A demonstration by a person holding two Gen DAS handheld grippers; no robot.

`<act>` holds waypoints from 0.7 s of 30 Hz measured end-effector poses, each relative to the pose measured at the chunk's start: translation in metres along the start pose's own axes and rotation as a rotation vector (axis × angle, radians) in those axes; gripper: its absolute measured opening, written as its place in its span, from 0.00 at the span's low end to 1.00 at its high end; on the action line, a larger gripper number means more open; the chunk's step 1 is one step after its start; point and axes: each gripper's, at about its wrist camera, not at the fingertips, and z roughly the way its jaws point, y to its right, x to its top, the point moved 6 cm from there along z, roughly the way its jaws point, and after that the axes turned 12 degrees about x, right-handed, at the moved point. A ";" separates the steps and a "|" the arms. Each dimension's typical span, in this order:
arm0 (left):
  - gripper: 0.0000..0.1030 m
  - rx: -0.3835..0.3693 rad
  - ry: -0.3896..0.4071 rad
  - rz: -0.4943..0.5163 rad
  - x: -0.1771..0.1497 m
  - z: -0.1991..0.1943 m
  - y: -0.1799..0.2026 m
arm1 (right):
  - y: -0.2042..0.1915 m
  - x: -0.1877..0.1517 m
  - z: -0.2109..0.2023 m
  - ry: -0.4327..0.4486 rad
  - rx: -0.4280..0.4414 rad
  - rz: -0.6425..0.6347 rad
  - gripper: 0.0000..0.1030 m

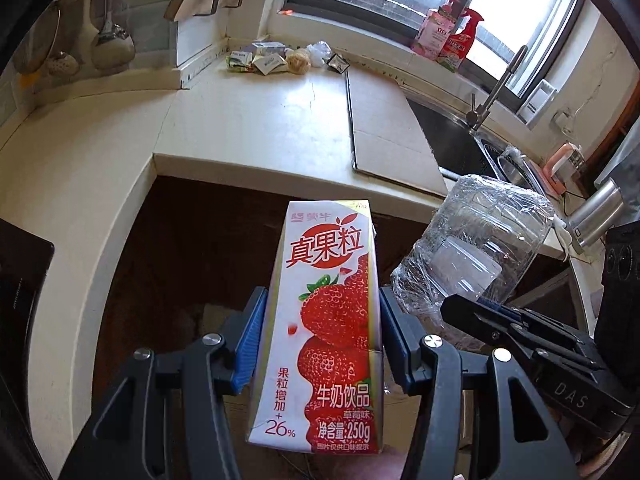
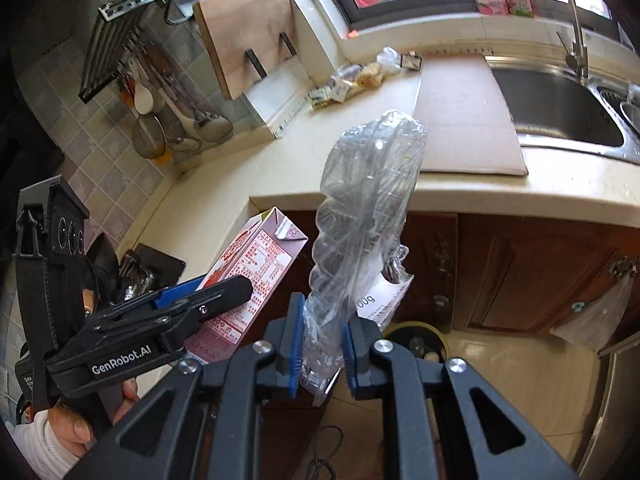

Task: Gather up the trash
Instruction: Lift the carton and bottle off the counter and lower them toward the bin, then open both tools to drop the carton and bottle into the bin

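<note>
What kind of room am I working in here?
A home kitchen, most likely: a steel sink with a faucet is set in the countertop, ladles hang on the tiled wall, and a cutting board leans nearby.

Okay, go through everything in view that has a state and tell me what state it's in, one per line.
left gripper: shut on the milk carton
milk carton: upright, held off the counter
right gripper: shut on the plastic container
plastic container: crumpled, held in the air
trash bin: open, on the floor
leftover trash: piled at the counter's back
cabinet doors: closed
</note>
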 end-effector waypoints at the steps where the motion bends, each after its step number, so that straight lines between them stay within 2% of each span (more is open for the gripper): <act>1: 0.51 -0.006 -0.013 -0.004 -0.004 0.007 0.000 | 0.005 -0.003 0.004 -0.011 -0.002 0.006 0.17; 6: 0.51 0.006 -0.111 -0.021 -0.036 0.062 -0.001 | 0.047 -0.031 0.044 -0.090 -0.031 0.058 0.17; 11: 0.51 0.015 -0.225 -0.059 -0.083 0.146 -0.007 | 0.107 -0.071 0.100 -0.166 -0.051 0.120 0.17; 21: 0.51 0.072 -0.359 -0.090 -0.165 0.309 -0.016 | 0.213 -0.149 0.222 -0.262 -0.067 0.129 0.17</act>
